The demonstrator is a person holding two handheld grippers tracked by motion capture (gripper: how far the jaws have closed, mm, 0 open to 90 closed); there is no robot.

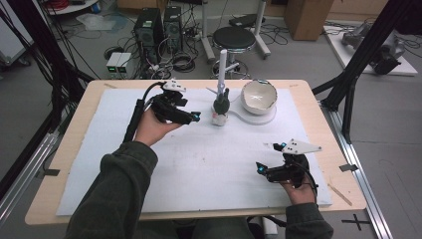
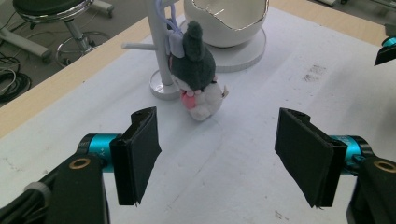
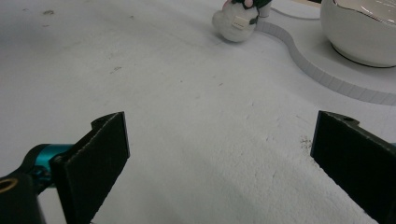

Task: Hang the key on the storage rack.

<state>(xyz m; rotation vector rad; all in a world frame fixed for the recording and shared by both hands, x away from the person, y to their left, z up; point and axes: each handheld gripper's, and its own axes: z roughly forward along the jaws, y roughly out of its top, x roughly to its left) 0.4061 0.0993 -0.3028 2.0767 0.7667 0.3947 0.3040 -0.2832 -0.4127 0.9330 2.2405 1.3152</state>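
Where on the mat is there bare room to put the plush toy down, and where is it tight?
Free: the wide white mat between the left hand-held gripper and the right hand-held gripper, and the patch in front of the plush toy. Crowded: the far edge, where the plush toy hangs against the white stand, with the egg-shaped bowl close beside it.

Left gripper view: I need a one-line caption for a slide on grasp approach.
Open left hand-held gripper faces a small plush toy hanging by its loop from a white stand, beside an egg-shaped bowl.
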